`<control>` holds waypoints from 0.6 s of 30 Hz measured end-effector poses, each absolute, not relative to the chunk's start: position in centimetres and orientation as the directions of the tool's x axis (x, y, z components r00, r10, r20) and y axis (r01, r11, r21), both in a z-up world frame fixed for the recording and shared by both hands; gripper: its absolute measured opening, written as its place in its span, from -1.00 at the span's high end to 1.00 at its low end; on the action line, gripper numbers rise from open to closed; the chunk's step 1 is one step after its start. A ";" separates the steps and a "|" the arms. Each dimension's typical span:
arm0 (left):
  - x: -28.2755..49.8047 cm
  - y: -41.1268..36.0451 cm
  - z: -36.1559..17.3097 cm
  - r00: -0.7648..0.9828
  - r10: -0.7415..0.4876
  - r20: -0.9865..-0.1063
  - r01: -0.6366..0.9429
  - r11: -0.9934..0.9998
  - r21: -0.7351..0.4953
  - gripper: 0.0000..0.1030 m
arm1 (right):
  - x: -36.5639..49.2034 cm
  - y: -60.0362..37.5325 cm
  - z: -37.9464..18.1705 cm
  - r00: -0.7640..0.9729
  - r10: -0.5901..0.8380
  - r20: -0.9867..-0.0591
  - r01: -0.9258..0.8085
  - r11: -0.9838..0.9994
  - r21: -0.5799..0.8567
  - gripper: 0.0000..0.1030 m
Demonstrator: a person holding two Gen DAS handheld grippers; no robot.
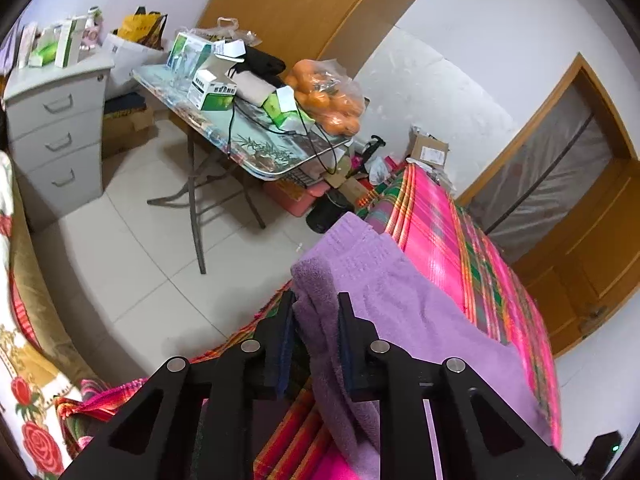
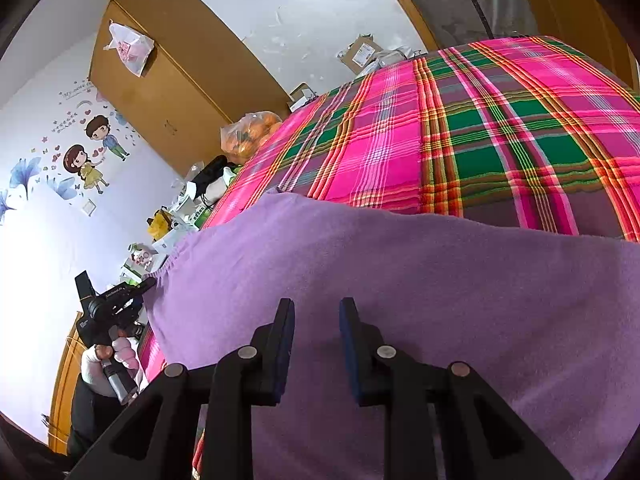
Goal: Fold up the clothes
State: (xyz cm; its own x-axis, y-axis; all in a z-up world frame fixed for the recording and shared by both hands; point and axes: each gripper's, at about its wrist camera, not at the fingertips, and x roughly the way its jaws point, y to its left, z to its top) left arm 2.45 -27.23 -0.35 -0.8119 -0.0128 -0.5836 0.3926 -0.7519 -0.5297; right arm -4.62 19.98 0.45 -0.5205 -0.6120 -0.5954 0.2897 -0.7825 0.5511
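The purple towel [image 2: 400,288] is spread on the plaid bed [image 2: 500,128]; its edge is pinched between the nearly shut left gripper [image 1: 316,312], at the bed's side; the edge should be lifted evenly and kept tight; the right gripper [image 2: 317,320] is held half open above the towel, tilted down, with nothing gripped.

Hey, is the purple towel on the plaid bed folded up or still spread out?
Mostly spread: the purple terry towel lies in one broad sheet across the pink plaid bedspread, with one edge bunched.
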 end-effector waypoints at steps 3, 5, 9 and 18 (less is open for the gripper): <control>2.4 -26.6 1.0 -0.835 0.003 -0.551 0.351 -0.767 -0.537 0.68 | -4.5 20.1 0.5 -0.523 -0.613 -0.592 0.288 -0.781 0.554 0.54; 2.3 -25.7 2.4 -0.855 0.022 -0.517 0.303 -0.788 -0.535 0.69 | -4.5 20.2 0.5 -0.525 -0.614 -0.589 0.286 -0.780 0.557 0.54; 1.7 -23.1 5.2 -0.887 0.079 -0.455 0.189 -0.837 -0.514 0.70 | -4.3 20.5 0.5 -0.529 -0.617 -0.583 0.280 -0.775 0.566 0.54; 0.0 -13.8 9.1 -0.874 0.310 -0.375 -0.142 -0.900 -0.412 0.70 | -3.9 21.6 0.4 -0.546 -0.615 -0.569 0.254 -0.769 0.587 0.54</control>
